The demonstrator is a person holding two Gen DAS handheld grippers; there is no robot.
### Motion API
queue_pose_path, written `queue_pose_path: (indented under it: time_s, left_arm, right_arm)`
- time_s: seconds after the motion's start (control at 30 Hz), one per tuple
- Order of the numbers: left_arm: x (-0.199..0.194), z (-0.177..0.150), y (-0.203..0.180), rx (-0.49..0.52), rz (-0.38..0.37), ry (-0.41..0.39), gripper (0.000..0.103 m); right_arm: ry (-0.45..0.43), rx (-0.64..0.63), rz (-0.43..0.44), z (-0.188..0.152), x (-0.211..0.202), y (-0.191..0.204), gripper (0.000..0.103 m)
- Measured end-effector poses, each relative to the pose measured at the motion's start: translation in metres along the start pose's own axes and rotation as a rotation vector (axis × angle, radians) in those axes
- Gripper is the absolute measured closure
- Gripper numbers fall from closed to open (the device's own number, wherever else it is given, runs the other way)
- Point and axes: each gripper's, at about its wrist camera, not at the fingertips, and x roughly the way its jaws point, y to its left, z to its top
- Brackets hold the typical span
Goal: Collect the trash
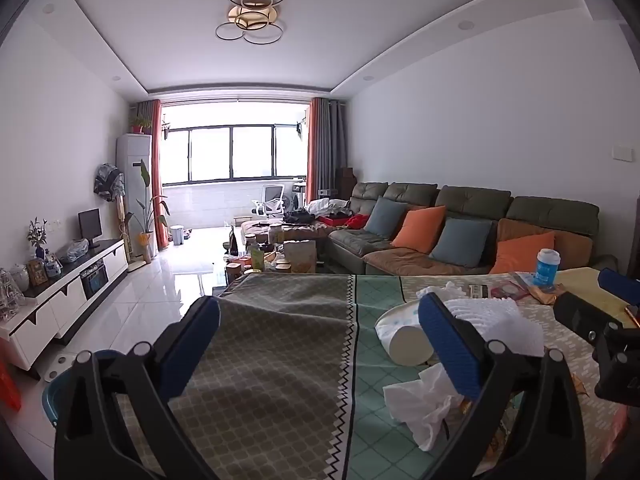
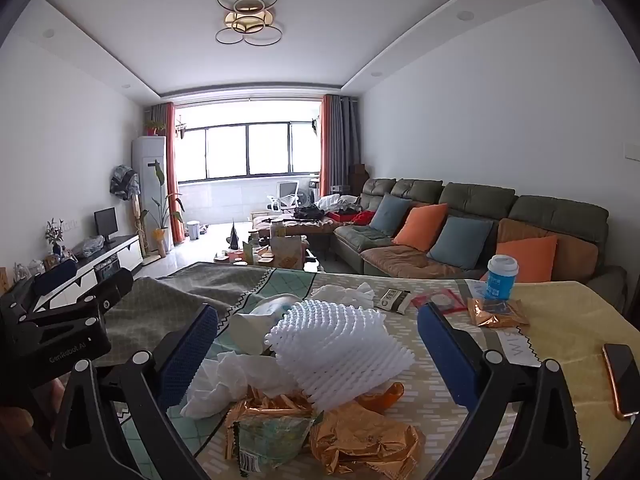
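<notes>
While both tools hover low over the cloth-covered surface point(image 2: 560, 320), the trash lies between and ahead of them; white foam netting point(image 2: 340, 352) sits on crumpled tissue point(image 2: 224, 380) and gold wrappers point(image 2: 360, 440), beside a tipped paper cup point(image 2: 252, 330); a phone point(image 2: 622, 380) lies at right, a blue cup point(image 2: 500, 280) beyond; left tool point(image 1: 320, 344) spread wide, empty; right tool point(image 2: 318, 352) spread wide, flanking the netting without touching it; both point slightly downward.
</notes>
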Motion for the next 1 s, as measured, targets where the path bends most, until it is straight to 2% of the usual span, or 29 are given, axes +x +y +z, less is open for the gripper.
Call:
queue_pose_path:
  time_s: [0.43,1.0]
  left_arm:
    - [-0.0019,0.0040,0.0054,-0.027,-0.007,-0.001,0.003]
    - [-0.0007,0.0045,0.0057,-0.037,-0.007,-0.005,0.003]
  right_arm:
    - [-0.010,-0.014,-0.002,-0.0005,-0.0052,0.0067,0.004]
    - [-0.015,-0.001,0.001,0.0019,-0.0035,-0.0028,0.004]
